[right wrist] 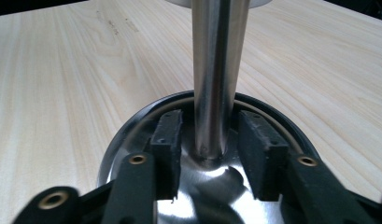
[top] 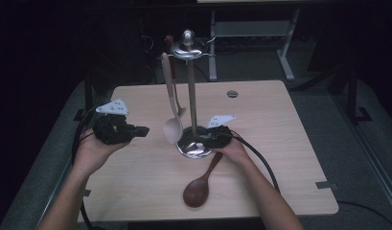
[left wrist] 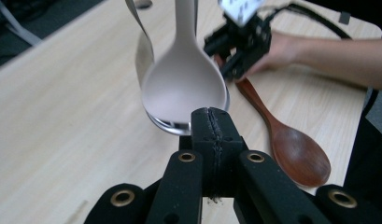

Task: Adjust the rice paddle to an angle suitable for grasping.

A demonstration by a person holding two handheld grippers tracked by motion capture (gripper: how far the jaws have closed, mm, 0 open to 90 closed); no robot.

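Standing mid-frame on the pale worktop (top: pixel 280 143), the polished steel rack (top: pixel 191 96) carries a hanging cream spoon (top: pixel 172 128). Low centre in its own view, the left hand-held gripper (left wrist: pixel 211 122) is closed, empty. Centre frame, the right hand-held gripper (right wrist: pixel 211 140) straddles the rack's pole — pads apart, not touching.

brown wooden spoon (top: pixel 197 189) flat on table (top: pixel 289 158), near stand base.

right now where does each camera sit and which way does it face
High view: above the person's side, looking forward and down at the table; both forearms enter below.
Left gripper view: behind the shut left gripper, facing the white spoon.
Right gripper view: behind the right gripper, its jaws flanking the stand pole.
Shared: high and left views show the brown spoon.
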